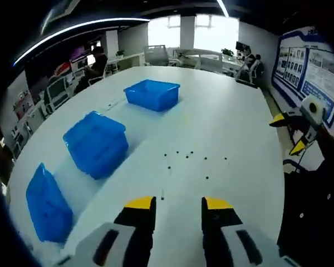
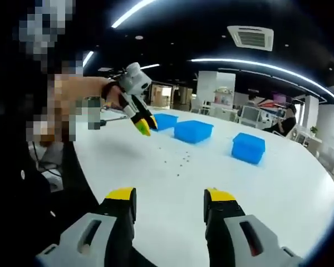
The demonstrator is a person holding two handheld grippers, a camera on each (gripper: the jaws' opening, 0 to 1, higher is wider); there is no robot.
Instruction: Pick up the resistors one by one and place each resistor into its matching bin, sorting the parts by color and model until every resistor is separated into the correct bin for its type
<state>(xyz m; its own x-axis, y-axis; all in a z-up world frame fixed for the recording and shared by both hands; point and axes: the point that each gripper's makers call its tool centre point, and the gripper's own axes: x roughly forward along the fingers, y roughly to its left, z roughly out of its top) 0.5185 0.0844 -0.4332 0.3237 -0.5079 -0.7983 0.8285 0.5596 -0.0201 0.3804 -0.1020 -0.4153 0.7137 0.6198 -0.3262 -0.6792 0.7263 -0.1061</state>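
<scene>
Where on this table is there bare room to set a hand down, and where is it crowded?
Bare table lies beyond the scattered resistors toward the far edge, and between them and the left gripper. Three blue bins line one side; that strip and the resistor patch are the crowded parts. Both grippers stand open, the right gripper empty over bare table.

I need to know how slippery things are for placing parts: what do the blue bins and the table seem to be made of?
The three blue bins look like moulded plastic: uniform saturated blue, thin walls, slightly translucent with a mild sheen. The table looks like a smooth white laminate or painted top, with soft reflections of the window light; which one cannot be told.
</scene>
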